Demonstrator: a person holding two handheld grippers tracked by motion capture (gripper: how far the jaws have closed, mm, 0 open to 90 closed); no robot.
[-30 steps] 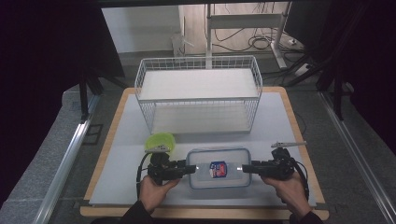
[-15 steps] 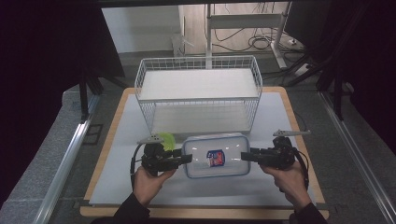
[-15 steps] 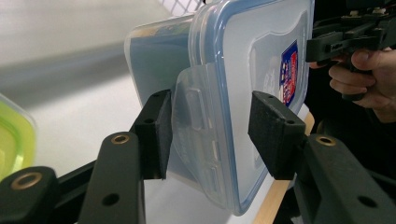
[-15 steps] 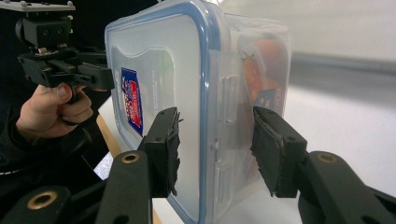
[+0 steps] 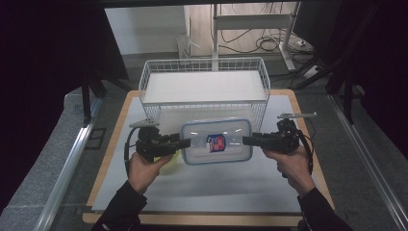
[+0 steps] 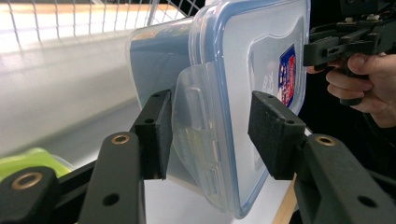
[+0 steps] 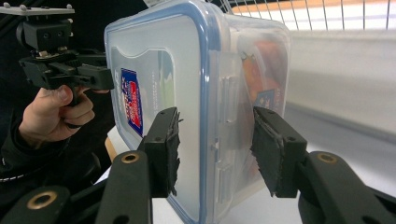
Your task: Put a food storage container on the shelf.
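The clear lidded container [image 5: 216, 142] hangs off the bench [image 5: 202, 192], just in front of the wire basket [image 5: 204, 86], each end pinched across lid and base — left hand-held gripper [image 5: 185, 143] at its latch flap, right hand-held gripper [image 5: 248, 141] opposite. If one hand rises faster, I reckon the box tilts, slips from a pad [image 6: 273, 135] — or clips the basket rim.

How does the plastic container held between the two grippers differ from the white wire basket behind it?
The plastic container has solid, see-through walls and a blue-rimmed lid, while the wire basket is an open white mesh without a lid. The container is smaller than the basket. The container is lifted, gripped at its ends by the left gripper and the right gripper, while the basket stands on the table. Both are rectangular.
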